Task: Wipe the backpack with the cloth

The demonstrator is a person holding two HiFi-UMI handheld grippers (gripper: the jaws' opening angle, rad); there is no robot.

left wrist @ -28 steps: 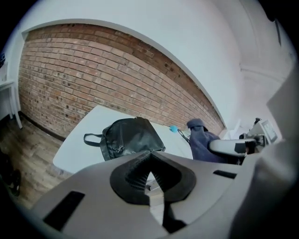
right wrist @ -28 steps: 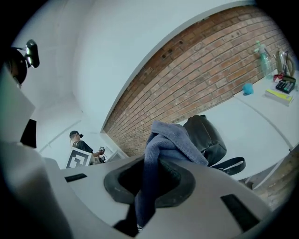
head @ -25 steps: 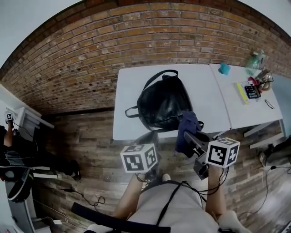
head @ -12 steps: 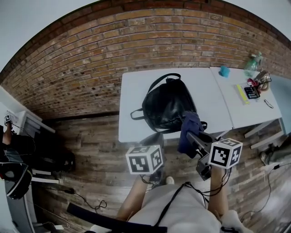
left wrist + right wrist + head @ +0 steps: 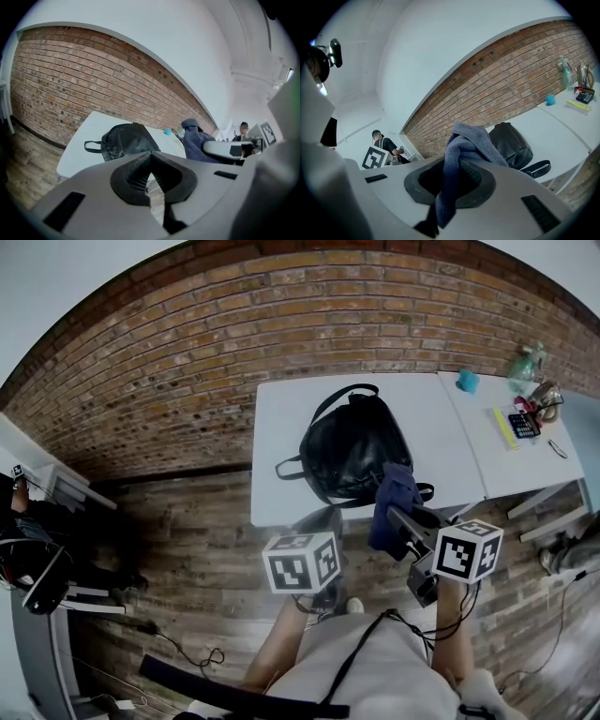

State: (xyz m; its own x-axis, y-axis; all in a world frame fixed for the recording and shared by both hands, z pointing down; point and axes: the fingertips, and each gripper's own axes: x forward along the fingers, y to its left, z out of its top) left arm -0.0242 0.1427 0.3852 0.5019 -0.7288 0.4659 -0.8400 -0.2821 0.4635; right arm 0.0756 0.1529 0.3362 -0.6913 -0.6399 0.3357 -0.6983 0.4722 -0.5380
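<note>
A black backpack (image 5: 356,446) lies on a white table (image 5: 281,456) against the brick wall. My right gripper (image 5: 394,514) hangs in front of the table's near edge, shut on a dark blue cloth (image 5: 392,501) that drapes just short of the backpack's near side. In the right gripper view the cloth (image 5: 461,150) bulges up out of the closed jaws, with the backpack (image 5: 511,143) beyond it. My left gripper (image 5: 321,521) is over the floor before the table, shut with nothing in it. The left gripper view shows the backpack (image 5: 124,143) ahead and the cloth (image 5: 194,143) to the right.
A second white table (image 5: 525,465) adjoins on the right with a teal cup (image 5: 466,381), a spray bottle (image 5: 523,365) and a calculator (image 5: 522,425). A person (image 5: 28,531) is at the far left by a rack. Cables (image 5: 202,652) lie on the wooden floor.
Both grippers and the view have drifted slightly right and toward the table. The cloth stays clamped in the right gripper. The backpack has not moved on the table.
</note>
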